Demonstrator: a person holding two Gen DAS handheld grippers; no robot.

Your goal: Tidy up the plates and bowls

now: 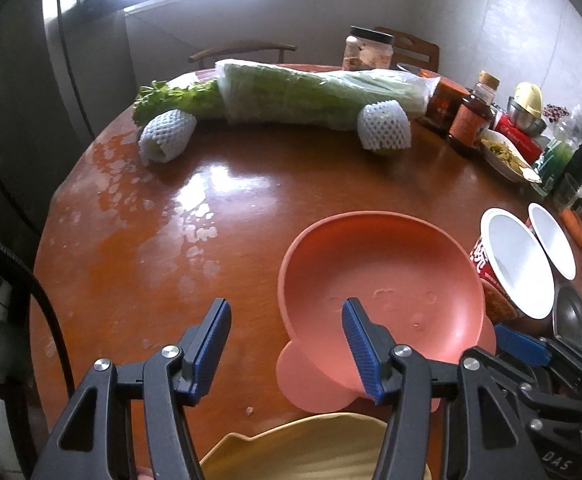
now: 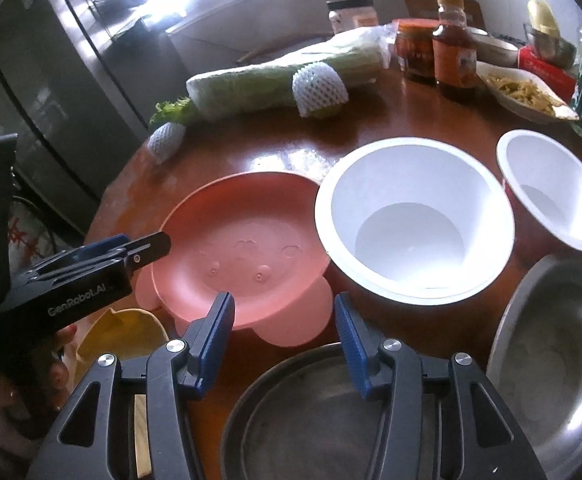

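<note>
Pink bowl [image 2: 247, 248], yellow dish [image 1: 315, 448], white cups [image 2: 411, 216], glossy red-brown table [image 1: 171, 240]

We hold our left gripper [image 1: 287, 346] tilted downward with its blue-padded jaws parted and nothing between them, while our right gripper [image 2: 285, 334] beside it tilts down likewise, its jaws apart and empty, our left hand [image 2: 57, 354] wrapped round its handle.

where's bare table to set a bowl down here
Free: the wide stretch of table between the pink bowl and the bagged greens. Crowded: the right side, with two white cups, steel dishes and jars packed close.
</note>
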